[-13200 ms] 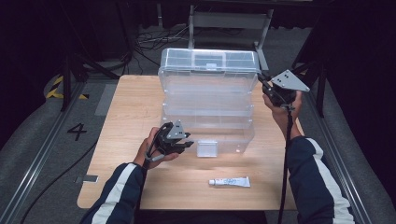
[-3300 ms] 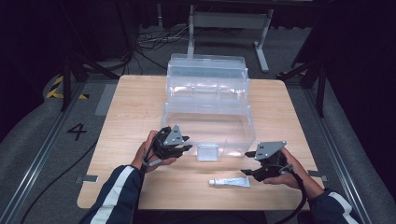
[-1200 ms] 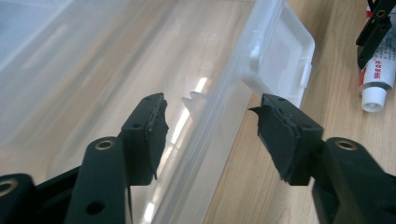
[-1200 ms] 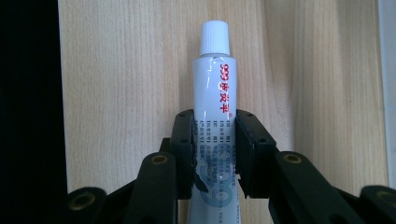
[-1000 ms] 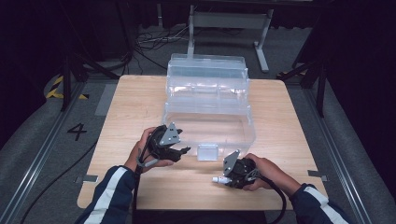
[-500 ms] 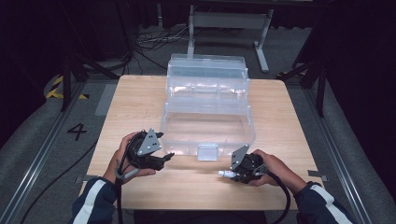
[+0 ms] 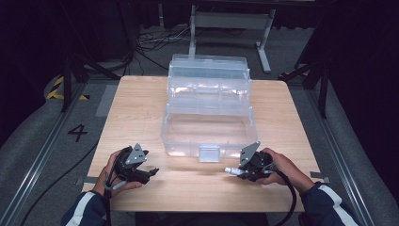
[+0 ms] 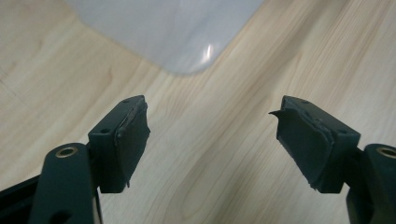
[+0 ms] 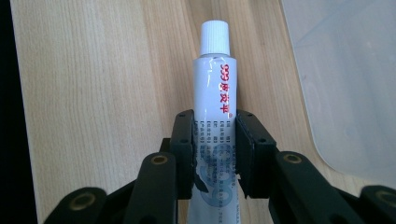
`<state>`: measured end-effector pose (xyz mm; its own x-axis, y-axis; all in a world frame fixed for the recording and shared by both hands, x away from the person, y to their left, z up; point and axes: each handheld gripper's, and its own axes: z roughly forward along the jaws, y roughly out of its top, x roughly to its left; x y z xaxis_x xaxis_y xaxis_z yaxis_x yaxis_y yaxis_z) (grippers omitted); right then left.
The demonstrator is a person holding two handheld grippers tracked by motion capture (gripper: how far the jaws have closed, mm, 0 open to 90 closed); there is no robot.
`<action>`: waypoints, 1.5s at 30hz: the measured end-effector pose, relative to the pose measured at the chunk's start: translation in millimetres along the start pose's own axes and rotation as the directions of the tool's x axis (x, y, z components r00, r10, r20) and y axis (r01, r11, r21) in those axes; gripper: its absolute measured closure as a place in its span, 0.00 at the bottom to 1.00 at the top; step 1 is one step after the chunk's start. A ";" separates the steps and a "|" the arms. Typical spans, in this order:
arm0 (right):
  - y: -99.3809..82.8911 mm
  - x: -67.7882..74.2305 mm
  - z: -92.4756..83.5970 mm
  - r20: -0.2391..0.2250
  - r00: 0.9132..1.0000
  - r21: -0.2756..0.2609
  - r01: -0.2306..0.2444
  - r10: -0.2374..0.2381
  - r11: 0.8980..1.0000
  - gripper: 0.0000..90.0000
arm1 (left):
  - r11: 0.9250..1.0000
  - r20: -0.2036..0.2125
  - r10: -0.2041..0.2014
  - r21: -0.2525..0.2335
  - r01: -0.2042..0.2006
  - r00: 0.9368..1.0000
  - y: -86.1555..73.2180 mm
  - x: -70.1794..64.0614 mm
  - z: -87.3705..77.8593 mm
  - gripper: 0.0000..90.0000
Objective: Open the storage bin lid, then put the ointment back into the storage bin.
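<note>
Tube [image 9: 215, 112] now between right jaws

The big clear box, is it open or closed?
Open. The clear box has its lid tipped up at the back, and its bottom tray looks empty.

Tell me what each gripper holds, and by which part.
The right gripper clamps the ointment tube across its lower body, cap pointing away. The left gripper holds nothing.
</note>
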<state>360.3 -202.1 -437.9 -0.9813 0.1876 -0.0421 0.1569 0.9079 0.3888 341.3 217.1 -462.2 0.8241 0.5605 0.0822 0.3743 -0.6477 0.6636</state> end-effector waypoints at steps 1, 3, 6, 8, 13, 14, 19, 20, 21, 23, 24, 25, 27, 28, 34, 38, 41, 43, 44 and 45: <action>-0.9 -0.8 -0.9 -0.002 1.000 -0.002 -0.005 0.005 1.000 0.79 | 1.000 0.013 -0.012 0.002 0.012 1.000 -4.4 3.2 2.1 0.29; -1.8 -2.0 -1.4 0.002 1.000 -0.001 -0.005 0.005 1.000 0.79 | 1.000 0.016 -0.018 0.008 0.017 1.000 -7.7 5.2 3.6 0.29; -4.2 -3.1 -2.1 0.008 1.000 -0.005 -0.018 0.018 1.000 0.79 | 0.998 0.031 -0.055 0.006 0.055 0.998 -17.3 11.6 4.9 0.29; -5.3 -3.1 -3.6 0.013 1.000 -0.001 -0.025 0.025 1.000 0.79 | 0.997 0.033 -0.072 0.027 0.071 0.997 -23.2 14.2 7.2 0.29; -7.8 -3.0 -8.2 0.019 0.999 -0.013 -0.039 0.040 0.999 0.79 | 0.993 0.050 -0.116 0.008 0.116 0.992 -30.9 14.4 11.7 0.26; -8.0 -3.5 -9.3 0.017 0.999 -0.017 -0.039 0.039 0.999 0.79 | 0.993 0.050 -0.121 -0.004 0.121 0.991 -31.8 14.0 12.6 0.25; -6.8 -2.1 -14.8 0.020 0.999 -0.039 -0.034 0.035 0.999 0.79 | 0.993 0.052 -0.116 -0.023 0.117 0.992 -32.7 15.4 15.6 0.20; -6.6 -1.3 -16.3 0.022 0.999 -0.042 -0.031 0.032 0.999 0.79 | 0.993 0.052 -0.118 -0.020 0.119 0.992 -32.4 15.6 16.0 0.19; -6.5 -1.2 -17.9 0.020 0.999 -0.043 -0.025 0.026 0.999 0.79 | 0.993 0.051 -0.120 -0.019 0.121 0.992 -32.3 15.7 16.1 0.18; -6.9 -1.0 -20.8 0.029 0.999 -0.048 -0.028 0.030 0.998 0.79 | 0.992 0.050 -0.121 -0.018 0.122 0.991 -32.3 15.5 16.1 0.18; -7.1 -1.6 -21.8 0.028 0.999 -0.052 -0.024 0.026 0.998 0.79 | 0.992 0.050 -0.121 -0.019 0.122 0.991 -32.3 15.5 16.1 0.18; -7.4 -1.5 -23.4 0.032 0.999 -0.055 -0.026 0.028 0.998 0.79 | 0.992 0.050 -0.121 -0.018 0.122 0.991 -32.3 15.5 16.1 0.18; -7.7 -1.8 -26.3 0.033 0.999 -0.063 -0.019 0.021 0.998 0.79 | 0.992 0.051 -0.121 -0.018 0.122 0.991 -32.3 15.6 16.1 0.18; -7.7 -1.5 -28.6 0.036 0.999 -0.067 -0.023 0.025 0.997 0.79 | 0.992 0.051 -0.121 -0.018 0.122 0.991 -32.3 15.7 16.1 0.18; -8.3 0.1 -40.5 0.048 0.999 -0.093 -0.022 0.027 0.995 0.79 | 0.992 0.050 -0.122 -0.019 0.123 0.991 -32.3 15.6 16.3 0.18; -8.0 2.4 -47.5 0.062 0.998 -0.104 -0.011 0.017 0.995 0.79 | 0.992 0.047 -0.125 -0.018 0.126 0.991 -32.1 15.1 16.4 0.18; -7.4 4.3 -51.3 0.064 0.998 -0.109 -0.002 0.009 0.994 0.79 | 0.992 0.044 -0.127 -0.019 0.128 0.991 -32.0 14.9 16.6 0.18; -6.1 5.8 -56.4 0.076 0.997 -0.117 0.007 0.002 0.993 0.79 | 0.991 0.042 -0.128 -0.019 0.129 0.991 -31.9 14.7 16.6 0.18; -5.6 5.8 -58.0 0.075 0.997 -0.119 0.005 0.004 0.993 0.79 | 0.991 0.042 -0.129 -0.020 0.130 0.991 -31.8 14.7 16.8 0.18; -4.9 5.5 -59.8 0.079 0.997 -0.124 0.007 0.003 0.992 0.79 | 0.991 0.041 -0.129 -0.020 0.130 0.991 -31.7 14.8 16.8 0.18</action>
<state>347.5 -227.9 -385.0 -0.9690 0.2192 -0.1136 0.1351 0.8559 0.4992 348.8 237.2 -494.5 0.7856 0.6177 -0.0350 0.4698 -0.5588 0.6834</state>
